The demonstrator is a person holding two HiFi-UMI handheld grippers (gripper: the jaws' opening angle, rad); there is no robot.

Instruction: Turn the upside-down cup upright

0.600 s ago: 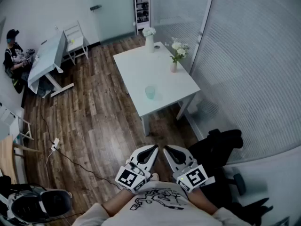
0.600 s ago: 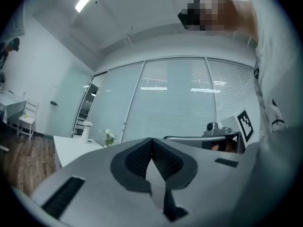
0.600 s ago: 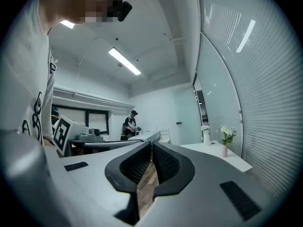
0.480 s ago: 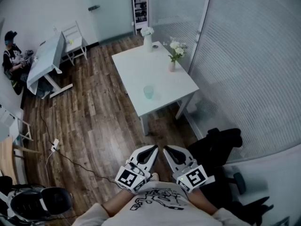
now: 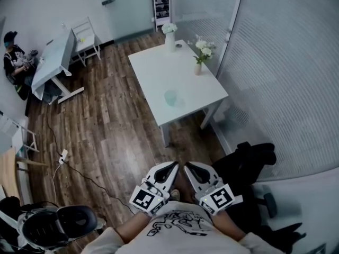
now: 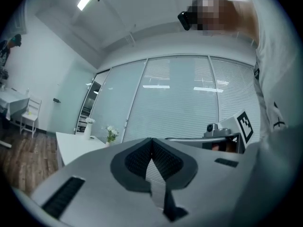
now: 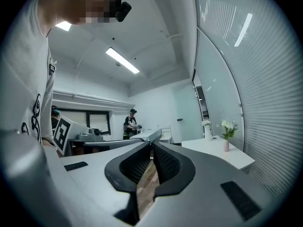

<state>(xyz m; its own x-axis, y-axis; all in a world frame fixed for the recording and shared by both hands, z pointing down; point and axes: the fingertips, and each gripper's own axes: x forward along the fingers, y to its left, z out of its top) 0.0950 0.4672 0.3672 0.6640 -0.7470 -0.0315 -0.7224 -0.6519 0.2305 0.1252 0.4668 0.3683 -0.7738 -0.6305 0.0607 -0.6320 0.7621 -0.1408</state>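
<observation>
A pale green see-through cup (image 5: 170, 97) stands on the white table (image 5: 153, 67), near its front half; which way up it is I cannot tell. Both grippers are held close to my body, far from the table and over the wood floor. My left gripper (image 5: 174, 166) is shut with nothing in it, its pads (image 6: 142, 157) pressed together. My right gripper (image 5: 187, 167) is shut and empty too, jaw tips meeting. From the right gripper view (image 7: 152, 144) the table (image 7: 227, 155) is seen at the right; the cup is hidden there.
Two vases of white flowers (image 5: 169, 35) (image 5: 201, 52) stand at the table's far side. Frosted glass walls (image 5: 275, 73) run along the right. A black chair (image 5: 249, 165) sits by my right. A second white table (image 5: 53, 62) with a seated person (image 5: 13, 57) is at the far left.
The view has shifted slightly, so the table and cup appear a little nearer and to the right. Both grippers keep the same place and stay shut.
</observation>
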